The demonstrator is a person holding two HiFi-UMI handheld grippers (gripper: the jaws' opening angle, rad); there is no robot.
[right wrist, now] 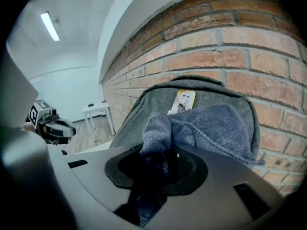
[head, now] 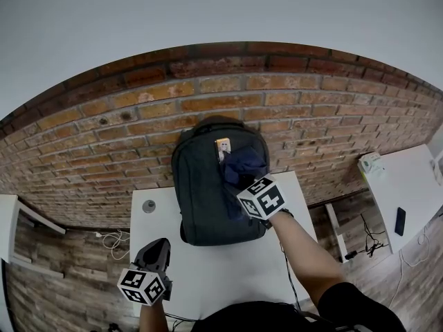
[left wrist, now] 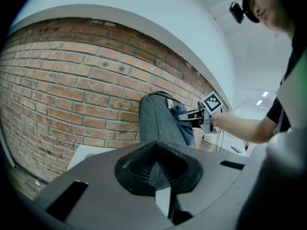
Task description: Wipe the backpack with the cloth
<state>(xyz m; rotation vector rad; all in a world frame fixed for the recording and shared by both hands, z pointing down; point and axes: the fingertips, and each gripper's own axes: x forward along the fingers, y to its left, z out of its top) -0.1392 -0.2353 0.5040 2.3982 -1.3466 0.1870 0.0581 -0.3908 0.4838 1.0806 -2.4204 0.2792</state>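
The grey backpack (head: pixel 208 192) stands upright on the white bench (head: pixel 228 282), leaning back against the brick wall (head: pixel 124 123). The right claw (head: pixel 240 180) is clamped on a bunched blue cloth (right wrist: pixel 211 126), which lies against the pack's upper front just beside a small printed tag (right wrist: pixel 183 101). The left claw (head: pixel 156 250) hangs well apart over the bench's near edge, jaws together and holding nothing. For a good wipe, I would press lightly and stroke downward in overlapping passes. The pack may tip or slide, so bracing it with the idle claw seems wise.
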